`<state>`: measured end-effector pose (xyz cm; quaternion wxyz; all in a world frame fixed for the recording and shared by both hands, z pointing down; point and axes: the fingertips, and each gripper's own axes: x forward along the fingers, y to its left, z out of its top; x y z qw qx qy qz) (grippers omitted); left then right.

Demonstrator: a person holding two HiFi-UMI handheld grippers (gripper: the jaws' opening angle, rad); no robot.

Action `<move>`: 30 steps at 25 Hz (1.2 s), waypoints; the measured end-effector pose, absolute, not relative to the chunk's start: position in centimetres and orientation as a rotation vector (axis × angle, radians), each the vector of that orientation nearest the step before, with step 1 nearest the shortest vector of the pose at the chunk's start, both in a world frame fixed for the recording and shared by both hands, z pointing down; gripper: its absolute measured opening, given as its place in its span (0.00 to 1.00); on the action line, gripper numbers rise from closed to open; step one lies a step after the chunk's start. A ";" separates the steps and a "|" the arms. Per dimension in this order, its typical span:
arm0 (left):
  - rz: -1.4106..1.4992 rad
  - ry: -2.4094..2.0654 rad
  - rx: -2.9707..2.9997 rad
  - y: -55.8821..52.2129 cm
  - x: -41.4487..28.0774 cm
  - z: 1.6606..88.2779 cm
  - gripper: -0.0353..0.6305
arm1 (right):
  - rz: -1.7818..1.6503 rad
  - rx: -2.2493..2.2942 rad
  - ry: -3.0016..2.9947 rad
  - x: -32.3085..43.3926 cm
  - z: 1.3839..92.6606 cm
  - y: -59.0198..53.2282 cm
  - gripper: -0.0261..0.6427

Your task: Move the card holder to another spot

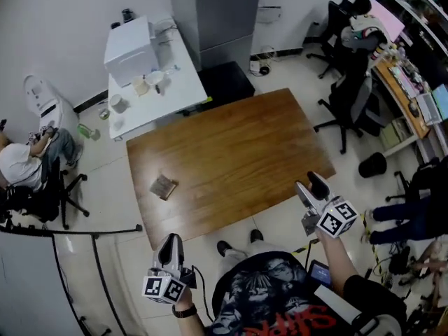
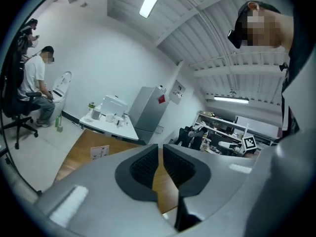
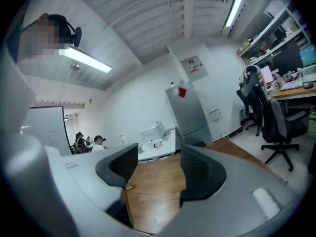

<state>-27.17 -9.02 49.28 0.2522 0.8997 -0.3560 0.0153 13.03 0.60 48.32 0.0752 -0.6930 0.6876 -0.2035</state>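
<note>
Near the left edge of the desk [image 1: 238, 145] sits the card holder [image 1: 164, 186]. It looks light, stiff and probably slick, so pinch its upright panel low down. The left tongs [image 1: 171, 246], clenched and empty, hover off the desk's near edge. The right tongs [image 1: 312, 186], parted and empty, hang off its near right corner

No wording could be read. Red lettering on the person's black shirt [image 1: 280, 322] was blurred; print on the wall notice [image 3: 193, 67] and the card holder [image 1: 163, 186] was too small.
</note>
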 end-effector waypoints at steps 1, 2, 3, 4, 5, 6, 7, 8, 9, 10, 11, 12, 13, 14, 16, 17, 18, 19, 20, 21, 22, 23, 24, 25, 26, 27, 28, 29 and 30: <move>0.038 -0.944 2.458 -9.0 -25.9 49.2 0.09 | -0.587 -2.099 2.026 14.4 47.7 1.7 0.42; 0.027 -0.917 2.468 -8.9 -24.5 49.2 0.09 | -0.568 -2.113 2.022 15.4 47.3 2.4 0.40; 0.010 -0.885 2.476 -8.6 -23.0 49.1 0.09 | -0.548 -2.125 2.038 16.1 46.9 2.9 0.38; -0.007 -0.852 2.483 -8.2 -21.6 49.0 0.09 | -0.526 -2.136 2.060 16.5 46.6 3.3 0.32; -0.021 -0.819 2.489 -7.6 -20.3 48.8 0.09 | -0.506 -2.140 2.077 16.7 46.3 3.7 0.16; -0.028 -0.791 2.497 -6.9 -19.2 48.7 0.09 | -0.495 -2.134 2.081 16.8 46.1 4.1 0.05; -0.027 -0.771 2.502 -6.3 -18.5 48.5 0.09 | -0.497 -2.119 2.074 16.9 46.0 4.6 0.04; -0.020 -0.756 2.504 -5.7 -18.1 48.4 0.09 | -0.511 -2.106 2.061 16.8 46.0 5.0 0.04; -0.011 -0.743 2.499 -5.2 -17.9 48.3 0.09 | -0.529 -2.099 2.051 16.7 46.1 5.5 0.04; -0.003 -0.732 2.491 -4.9 -17.8 48.4 0.09 | -0.546 -2.096 2.046 16.5 46.1 5.8 0.04; 0.004 -0.721 2.482 -4.5 -17.7 48.5 0.09 | -0.561 -2.092 2.044 16.4 46.1 6.1 0.04; 0.010 -0.711 2.475 -4.1 -17.5 48.7 0.09 | -0.574 -2.087 2.044 16.4 46.1 6.4 0.04; 0.015 -0.703 2.470 -3.8 -17.4 48.9 0.09 | -0.584 -2.082 2.044 16.4 46.2 6.6 0.04; 0.018 -0.698 2.467 -3.4 -17.3 49.0 0.09 | -0.588 -2.080 2.048 16.3 46.2 6.8 0.04; 0.021 -0.697 2.462 -2.8 -17.4 49.2 0.09 | -0.579 -2.087 2.074 16.0 46.2 7.0 0.04; 0.021 -0.699 2.459 -2.6 -17.5 49.3 0.09 | -0.571 -2.089 2.094 15.8 46.2 7.1 0.04; 0.021 -0.701 2.455 -2.4 -17.6 49.4 0.09 | -0.566 -2.088 2.116 15.5 46.3 7.0 0.04; 0.021 -0.702 2.452 -2.2 -17.7 49.5 0.09 | -0.564 -2.082 2.139 15.1 46.5 7.0 0.04; 0.020 -0.703 2.451 -2.0 -17.7 49.6 0.09 | -0.564 -2.074 2.160 14.7 46.7 6.9 0.04; 0.020 -0.703 2.452 -1.9 -17.8 49.6 0.09 | -0.564 -2.065 2.179 14.4 46.8 6.8 0.04; 0.021 -0.705 2.453 -1.8 -17.8 49.6 0.09 | -0.564 -2.058 2.192 14.1 47.0 6.7 0.04; 0.023 -0.707 2.453 -1.9 -17.8 49.7 0.09 | -0.564 -2.047 2.201 13.8 47.1 6.4 0.04; 0.025 -0.712 2.451 -1.9 -18.0 49.7 0.09 | -0.569 -2.030 2.211 13.4 47.2 6.2 0.04; 0.026 -0.719 2.448 -2.0 -18.2 49.8 0.09 | -0.577 -2.008 2.222 12.9 47.4 5.9 0.04; 0.027 -0.725 2.444 -2.1 -18.4 49.9 0.09 | -0.586 -1.983 2.234 12.3 47.5 5.6 0.04; 0.028 -0.730 2.442 -2.2 -18.6 50.0 0.09 | -0.593 -1.963 2.243 11.9 47.7 5.3 0.04; 0.029 -0.734 2.440 -2.3 -18.6 50.1 0.09 | -0.599 -1.948 2.250 11.6 47.8 5.1 0.04; 0.030 -0.735 2.438 -2.4 -18.7 50.1 0.09 | -0.603 -1.936 2.253 11.3 47.9 4.9 0.04; 0.030 -0.737 2.436 -2.4 -18.6 50.2 0.09 | -0.608 -1.924 2.256 11.1 48.0 4.7 0.04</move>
